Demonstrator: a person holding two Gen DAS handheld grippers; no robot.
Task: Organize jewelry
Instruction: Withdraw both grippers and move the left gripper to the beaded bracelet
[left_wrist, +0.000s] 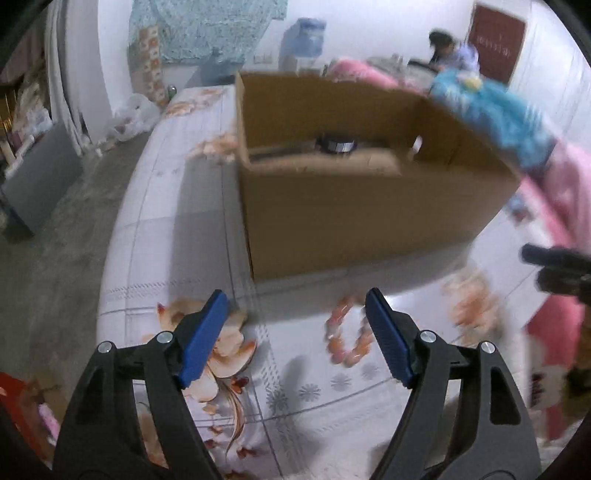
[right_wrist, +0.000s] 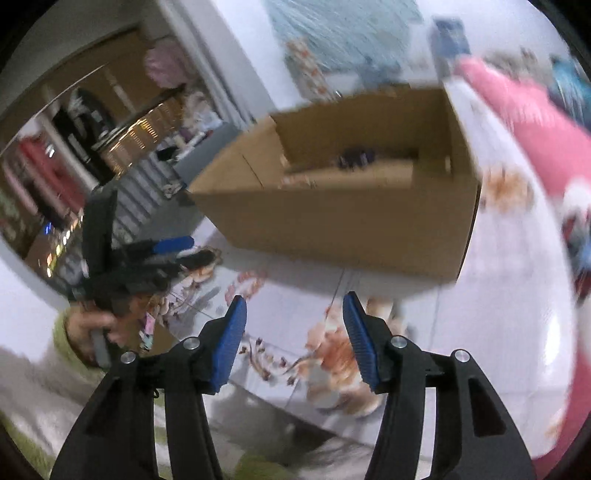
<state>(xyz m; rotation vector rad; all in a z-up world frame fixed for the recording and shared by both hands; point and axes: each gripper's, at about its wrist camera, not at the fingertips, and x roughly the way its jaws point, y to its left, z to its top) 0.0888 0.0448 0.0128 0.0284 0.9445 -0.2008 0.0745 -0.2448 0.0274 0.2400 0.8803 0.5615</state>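
Orange bead bracelet (left_wrist: 347, 334) lies on the bedsheet (left_wrist: 177, 206) just before the cardboard box (left_wrist: 369, 214); left gripper (left_wrist: 297, 314) and right gripper (right_wrist: 293, 314) both spread, grasping nothing, apparently positioned for pickup

**Open bedspread before a cardboard box**

A tall cardboard box (left_wrist: 369, 206) blocked the way ahead. Bare floral bedspread (left_wrist: 177, 229) lay free in front of it and along its left side. Pink bedding (left_wrist: 561, 206) crowded the right, against the box.
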